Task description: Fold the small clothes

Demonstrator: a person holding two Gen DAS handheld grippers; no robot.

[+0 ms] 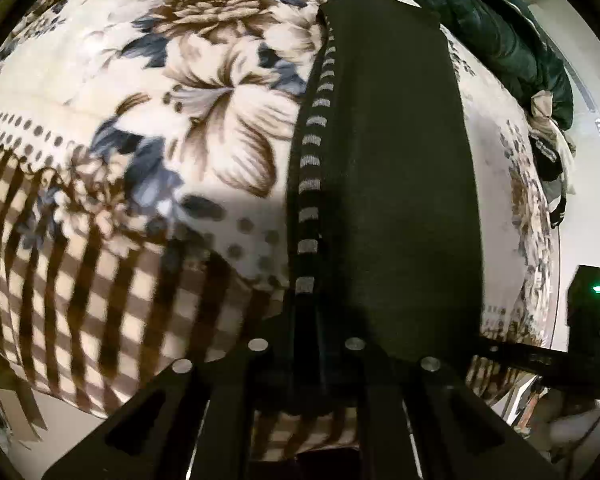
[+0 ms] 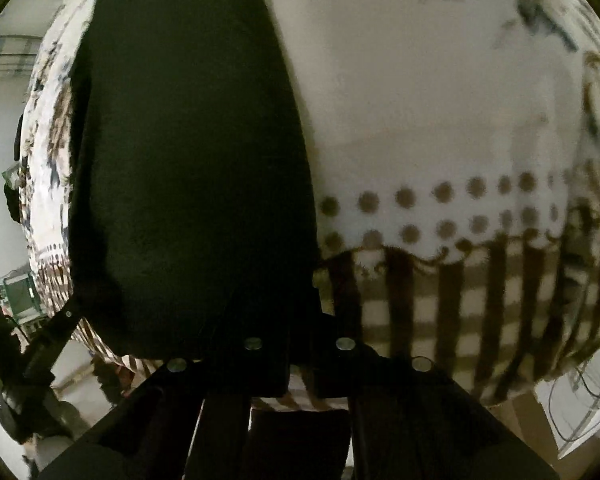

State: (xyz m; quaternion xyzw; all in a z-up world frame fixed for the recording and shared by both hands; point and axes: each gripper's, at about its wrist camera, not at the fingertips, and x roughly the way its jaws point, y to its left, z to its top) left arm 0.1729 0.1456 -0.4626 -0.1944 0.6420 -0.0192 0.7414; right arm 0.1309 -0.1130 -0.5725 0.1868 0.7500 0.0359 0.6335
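Where both wrist views meet, one dark garment (image 1: 388, 184) lies lengthwise on one floral blanket (image 1: 160, 128), its striped trim (image 1: 312, 152) along the left edge. Left gripper (image 1: 312, 344): fingers together, clamped on the near hem. Right gripper (image 2: 300, 344): fingers drawn close at the garment's near corner; grip on cloth cannot be told. One green jacket (image 1: 500, 32) lies far right.

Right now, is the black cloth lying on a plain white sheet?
No, the black cloth lies on a flowery cream blanket with brown checks.
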